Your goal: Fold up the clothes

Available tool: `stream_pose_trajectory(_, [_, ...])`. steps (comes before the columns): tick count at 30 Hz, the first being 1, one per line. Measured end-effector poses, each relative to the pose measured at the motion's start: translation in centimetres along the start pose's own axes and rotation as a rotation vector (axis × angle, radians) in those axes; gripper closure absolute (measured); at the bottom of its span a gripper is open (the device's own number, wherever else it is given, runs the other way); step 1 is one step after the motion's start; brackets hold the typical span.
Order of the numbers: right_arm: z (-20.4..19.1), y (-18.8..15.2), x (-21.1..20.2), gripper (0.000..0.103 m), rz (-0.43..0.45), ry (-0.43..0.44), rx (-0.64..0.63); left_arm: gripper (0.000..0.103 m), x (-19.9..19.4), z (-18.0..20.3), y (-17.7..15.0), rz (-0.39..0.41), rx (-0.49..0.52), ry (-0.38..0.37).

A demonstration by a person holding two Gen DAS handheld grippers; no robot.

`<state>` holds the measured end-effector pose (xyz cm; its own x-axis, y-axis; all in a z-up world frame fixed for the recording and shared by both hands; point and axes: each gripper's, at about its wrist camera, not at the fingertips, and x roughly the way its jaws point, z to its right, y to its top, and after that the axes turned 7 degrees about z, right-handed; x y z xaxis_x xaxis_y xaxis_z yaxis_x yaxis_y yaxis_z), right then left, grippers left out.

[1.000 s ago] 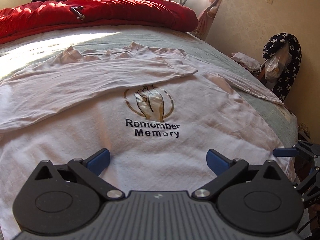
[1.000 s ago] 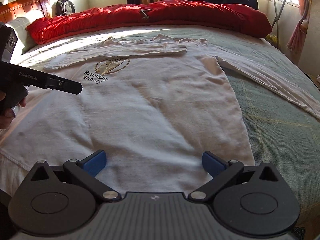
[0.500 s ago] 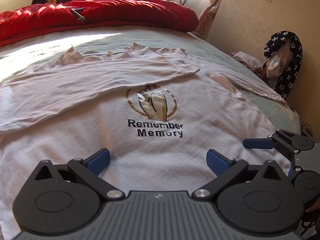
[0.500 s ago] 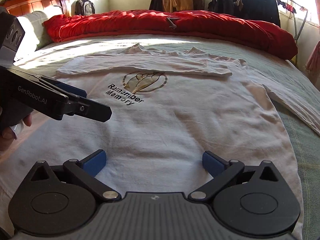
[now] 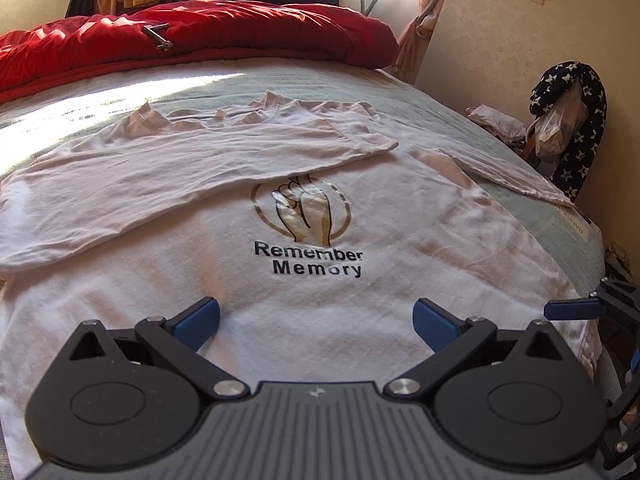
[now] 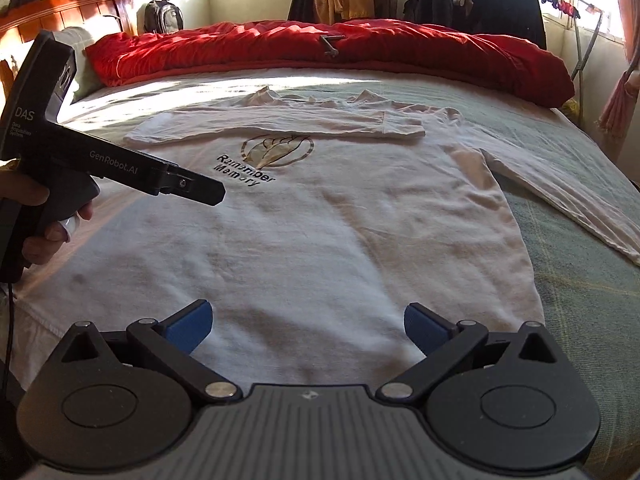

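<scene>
A white long-sleeved shirt printed "Remember Memory" lies front up on the bed. Its left sleeve is folded across the chest; the right sleeve stretches out flat to the right. My left gripper hovers open over the lower part of the shirt, nothing between its blue pads. My right gripper is open too, above the hem. In the right wrist view the left gripper shows from the side, held by a hand. A finger of the right gripper shows at the left wrist view's right edge.
A red quilt is bunched along the far side of the bed, on a grey-green checked sheet. Clothes hang on a rack by the window. A star-patterned cloth and a bag sit off the bed's right side.
The right gripper has swung left, from the shirt's right side to over its hem. The left gripper has edged slightly. Both stay open and the shirt lies unmoved.
</scene>
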<state>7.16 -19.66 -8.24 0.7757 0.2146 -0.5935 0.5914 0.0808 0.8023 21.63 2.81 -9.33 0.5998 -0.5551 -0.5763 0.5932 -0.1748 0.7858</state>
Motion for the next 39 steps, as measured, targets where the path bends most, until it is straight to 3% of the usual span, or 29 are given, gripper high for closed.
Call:
stream_pose_trajectory(2, [-0.3, -0.1, 0.7, 0.000, -0.015, 0.013, -0.004, 0.001, 0.0, 0.1, -0.1, -0.001, 0.007, 0.001])
stream_pose_trajectory(5, [-0.5, -0.5, 2.4, 0.000, -0.006, -0.036, -0.041, 0.001, 0.0, 0.1, -0.2, -0.003, 0.012, 0.005])
stream_pose_trajectory(11, [1.4, 1.0, 2.7, 0.000, -0.006, -0.065, 0.062, 0.001, -0.1, -0.2, -0.1, 0.002, -0.007, 0.002])
stream_pose_trajectory(15, [2.2, 1.6, 2.4, 0.000, 0.008, -0.020, 0.087, 0.001, 0.0, -0.3, -0.2, -0.001, -0.002, 0.004])
stream_pose_trajectory(19, [3.0, 1.3, 3.9, 0.000, -0.010, -0.074, 0.003, 0.001, 0.0, -0.3, -0.2, -0.001, -0.005, 0.005])
stream_pose_trajectory(23, [7.7, 2.5, 3.2, 0.000, 0.003, -0.173, 0.163, 0.001, -0.1, -0.4, 0.0, 0.000, -0.020, 0.000])
stream_pose_trajectory(26, [9.5, 3.9, 2.9, 0.000, 0.045, -0.136, 0.263, 0.001, -0.4, -0.2, 0.2, 0.007, -0.030, -0.014])
stream_pose_trajectory(30, [9.1, 4.9, 4.7, 0.000, 0.073, -0.033, 0.266, 0.001, -1.2, 0.7, 0.5, 0.044, -0.010, -0.069])
stream_pose_trajectory(33, [8.9, 4.4, 6.5, 0.000, 0.029, -0.033, 0.260, 0.001, -0.9, 1.1, 0.3, 0.034, 0.013, -0.079])
stream_pose_trajectory(39, [11.5, 5.1, 5.5, 0.000, 0.073, -0.096, 0.318, 0.001, 0.6, 0.2, -0.3, -0.010, -0.017, -0.088])
